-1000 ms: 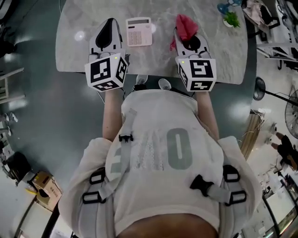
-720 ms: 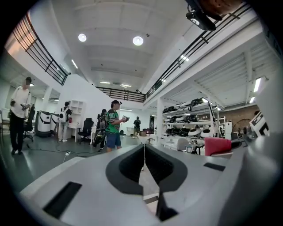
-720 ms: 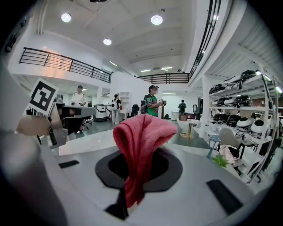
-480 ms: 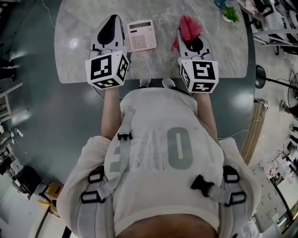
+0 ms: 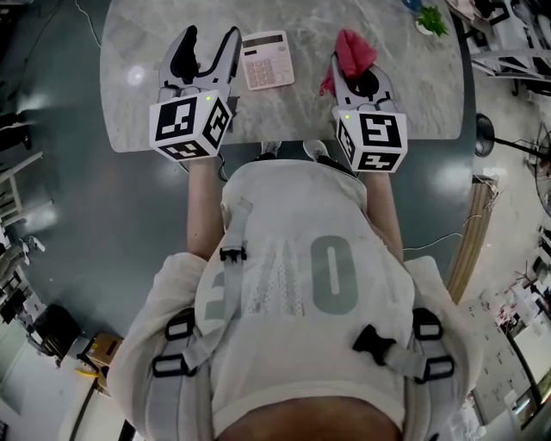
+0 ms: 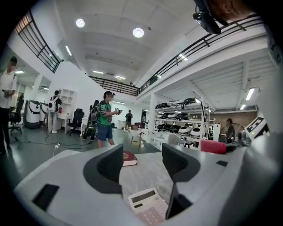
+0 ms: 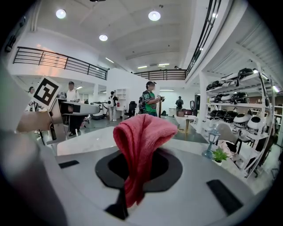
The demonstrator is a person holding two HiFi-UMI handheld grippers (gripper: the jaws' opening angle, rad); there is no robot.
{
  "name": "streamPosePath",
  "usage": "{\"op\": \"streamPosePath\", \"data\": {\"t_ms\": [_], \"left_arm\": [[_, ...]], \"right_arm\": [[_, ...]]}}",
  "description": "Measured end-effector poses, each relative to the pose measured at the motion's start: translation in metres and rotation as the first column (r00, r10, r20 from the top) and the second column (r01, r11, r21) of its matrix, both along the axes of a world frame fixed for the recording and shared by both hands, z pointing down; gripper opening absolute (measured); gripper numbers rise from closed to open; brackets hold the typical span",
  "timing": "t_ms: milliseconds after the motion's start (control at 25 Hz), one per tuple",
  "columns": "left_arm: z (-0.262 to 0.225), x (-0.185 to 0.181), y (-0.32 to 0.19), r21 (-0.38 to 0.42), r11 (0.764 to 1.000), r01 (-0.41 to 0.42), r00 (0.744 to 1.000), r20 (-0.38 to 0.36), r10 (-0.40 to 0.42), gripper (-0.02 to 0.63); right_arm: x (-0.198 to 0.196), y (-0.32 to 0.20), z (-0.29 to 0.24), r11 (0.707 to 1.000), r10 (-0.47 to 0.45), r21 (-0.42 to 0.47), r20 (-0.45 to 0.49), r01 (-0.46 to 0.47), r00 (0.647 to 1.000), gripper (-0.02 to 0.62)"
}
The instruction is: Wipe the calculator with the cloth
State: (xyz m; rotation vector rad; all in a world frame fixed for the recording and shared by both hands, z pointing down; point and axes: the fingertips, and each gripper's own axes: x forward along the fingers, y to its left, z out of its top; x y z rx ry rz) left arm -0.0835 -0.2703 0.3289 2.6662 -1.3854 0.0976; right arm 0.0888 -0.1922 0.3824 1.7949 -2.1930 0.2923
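The pale pink calculator [image 5: 268,60] lies flat on the grey marble table [image 5: 138,103], just right of my left gripper [image 5: 211,43]. That gripper's jaws have just been opening and now stand wide apart with nothing between them. In the left gripper view the calculator [image 6: 148,205] shows low down, beneath the gap of the left gripper [image 6: 142,163] and toward the right jaw. My right gripper [image 5: 351,65] hovers to the calculator's right, shut on the red cloth [image 5: 351,50]. The cloth [image 7: 139,141] bunches up and droops over the closed right gripper [image 7: 138,170].
A dark red book [image 6: 129,158] lies farther along the table ahead of the left gripper. A small green plant [image 5: 433,19] and a blue ornament [image 7: 212,141] stand at the table's far right. The table's near edge runs just in front of the person's shoes.
The left gripper's jaws, shut in both earlier frames, have spread wide open. The right gripper still holds the red cloth in about the same place.
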Motion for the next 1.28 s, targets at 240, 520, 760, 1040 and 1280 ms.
{"op": "streamPosePath", "data": {"t_ms": [240, 520, 760, 1040, 1280], "left_arm": [[0.014, -0.013, -0.012, -0.087, 0.995, 0.055, 0.996, -0.058, -0.06, 0.261], [0.076, -0.024, -0.012, -0.282, 0.957, 0.075, 0.995, -0.043, -0.09, 0.261], [0.162, -0.028, -0.005, -0.46, 0.879, 0.122, 0.992, 0.078, -0.097, 0.261], [0.225, -0.038, 0.013, -0.547, 0.821, 0.166, 0.976, 0.211, -0.056, 0.261], [0.258, -0.033, 0.022, -0.623, 0.764, 0.171, 0.968, 0.251, -0.012, 0.261]], "right_arm": [[-0.002, 0.0, -0.002, 1.0, -0.013, 0.0, -0.011, 0.013, 1.0, 0.057], [-0.008, 0.002, 0.0, 1.0, -0.027, -0.016, -0.026, 0.027, 0.999, 0.057], [-0.011, 0.001, 0.008, 0.998, -0.05, -0.037, -0.042, 0.049, 0.998, 0.057], [-0.015, 0.003, 0.016, 0.995, -0.078, -0.066, -0.06, 0.074, 0.995, 0.057], [-0.018, 0.003, 0.019, 0.993, -0.091, -0.077, -0.052, 0.087, 0.994, 0.057]]}}
